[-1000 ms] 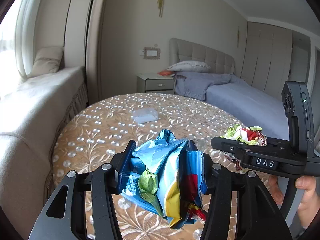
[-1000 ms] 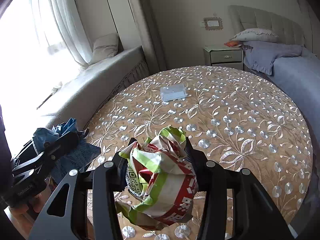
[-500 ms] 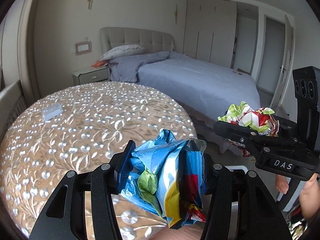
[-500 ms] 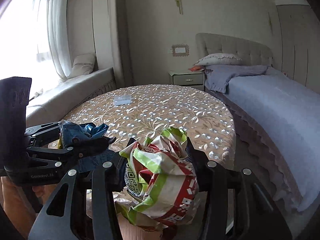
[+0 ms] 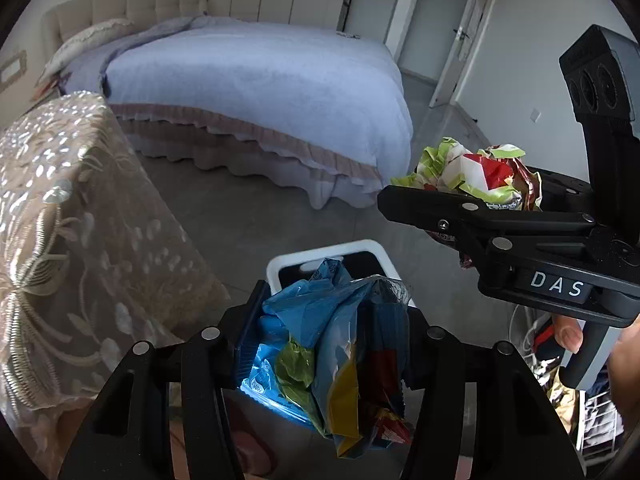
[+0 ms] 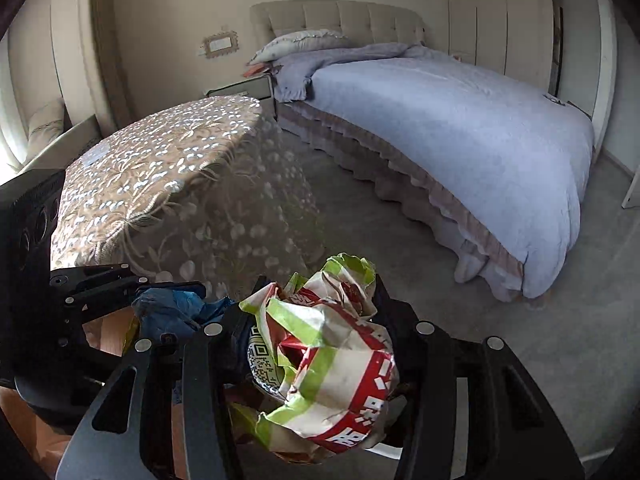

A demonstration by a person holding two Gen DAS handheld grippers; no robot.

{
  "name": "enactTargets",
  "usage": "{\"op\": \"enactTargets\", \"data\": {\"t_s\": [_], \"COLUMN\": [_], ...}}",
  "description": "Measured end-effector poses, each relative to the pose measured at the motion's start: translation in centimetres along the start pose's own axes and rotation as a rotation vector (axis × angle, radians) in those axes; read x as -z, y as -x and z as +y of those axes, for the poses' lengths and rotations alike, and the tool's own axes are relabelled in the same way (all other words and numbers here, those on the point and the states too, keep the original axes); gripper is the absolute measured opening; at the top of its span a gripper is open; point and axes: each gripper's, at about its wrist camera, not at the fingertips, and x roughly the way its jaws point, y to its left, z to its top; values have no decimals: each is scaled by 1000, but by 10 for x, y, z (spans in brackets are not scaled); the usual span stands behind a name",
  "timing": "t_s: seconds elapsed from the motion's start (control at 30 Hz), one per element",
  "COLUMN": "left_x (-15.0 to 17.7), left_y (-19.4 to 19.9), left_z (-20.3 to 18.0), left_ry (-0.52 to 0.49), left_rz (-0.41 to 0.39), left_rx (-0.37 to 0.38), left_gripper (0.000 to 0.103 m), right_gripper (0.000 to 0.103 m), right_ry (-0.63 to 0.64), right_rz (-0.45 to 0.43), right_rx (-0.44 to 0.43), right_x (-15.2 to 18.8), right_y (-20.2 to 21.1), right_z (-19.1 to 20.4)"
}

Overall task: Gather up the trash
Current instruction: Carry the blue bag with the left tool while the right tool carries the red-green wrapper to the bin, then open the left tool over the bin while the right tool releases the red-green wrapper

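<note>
Two grippers each clamped crumpled trash: the left gripper (image 5: 332,344) squeezed a blue wrapper (image 5: 328,356) above a white bin (image 5: 332,254) on the floor, while the right gripper (image 6: 316,340) pinched a red-and-green wrapper (image 6: 332,368) beside it.

Home bedroom. Large bed (image 6: 460,120) with lilac cover, frilled skirt, padded beige headboard (image 6: 340,16), pillow (image 6: 304,42). Bedside cabinet (image 6: 244,88) near headboard. Round table (image 6: 160,160) under embroidered beige cloth. Tall pale wardrobe doors (image 6: 500,12) along wall, white room door (image 5: 460,32), grey floor (image 6: 400,256). White bin (image 5: 332,256) on floor beside table.
</note>
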Motion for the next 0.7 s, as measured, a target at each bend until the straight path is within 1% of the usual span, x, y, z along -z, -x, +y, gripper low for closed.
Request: {"op": "enactTargets", "data": {"t_s": [0.17,0.23,0.27,0.3,0.33,0.37,0.4,0.43,0.53,0.7], "left_x": [3,3,4,4,5,0,0,-1,-3,-2], "left_y": [-54,-69,-77,-83,-88,-92,-96,-100,-112,-115], "left_z": [-14,-14,-15,-15,-14,-10,-9,-8,-7,-2], "left_ry": [-21,-22,-20,-15,-6,3,8,12,15,23], "left_rz": [99,128,144,156,163,168,182,197,216,231], "left_rx": [77,88,96,104,108,112,123,130,115,102], "left_gripper": [56,61,69,85,94,98,98,98,98,98], "right_gripper": [51,51,51,53,55,70,98,98,98,98], "right_ry": [-75,-86,-88,-92,-96,-98,-97,-97,-83,-90], "right_rz": [126,155,170,182,196,217,244,259,307,323], "right_rx": [26,36,38,39,38,38,46,62,91,91], "right_x": [15,21,24,26,28,31,32,34,41,48], "right_y": [-44,-57,-64,-69,-75,-79,-85,-90,-104,-111], "right_z": [-37,-47,-52,-56,-59,-63,-65,-68,-73,-78]}}
